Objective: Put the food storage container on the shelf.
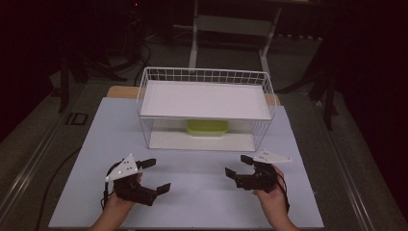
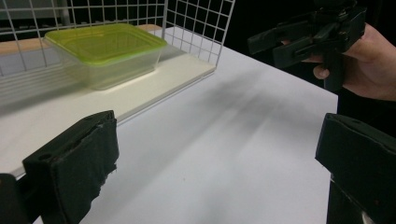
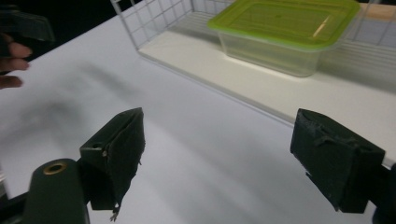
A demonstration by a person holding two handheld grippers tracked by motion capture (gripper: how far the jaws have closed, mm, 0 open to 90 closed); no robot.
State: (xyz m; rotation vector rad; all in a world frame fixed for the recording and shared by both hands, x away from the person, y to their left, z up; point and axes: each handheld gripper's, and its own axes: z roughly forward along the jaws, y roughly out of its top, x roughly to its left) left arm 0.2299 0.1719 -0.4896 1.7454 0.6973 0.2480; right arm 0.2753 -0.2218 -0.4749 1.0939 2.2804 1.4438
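1. Both of our hands sit at the near edge of the table (image 1: 192,192), each with a hand-held gripper: the left hand-held gripper (image 1: 156,175) has its jaws spread wide and grasps nothing, hovering over bare white surface.
2. Same story on the other side: the right hand-held gripper (image 1: 239,165) is released too, jaws apart, nothing between them, pointing toward the wire rack.
3. Out ahead of us stands the white wire rack (image 1: 144,96), with a flat white shelf on top and an open lower level.
4. On that lower level, toward the back and roughly in the middle, sits the clear container with the green lid (image 1: 207,127). It rests flat, lid on, well apart from both tools.
5. We judge the work barely begun: nothing is gripped or touched, and the reach into the rack, the grasp and any carrying are all left to do.
6. No brand, label or writing can be read on the lid, the rack or the tools.
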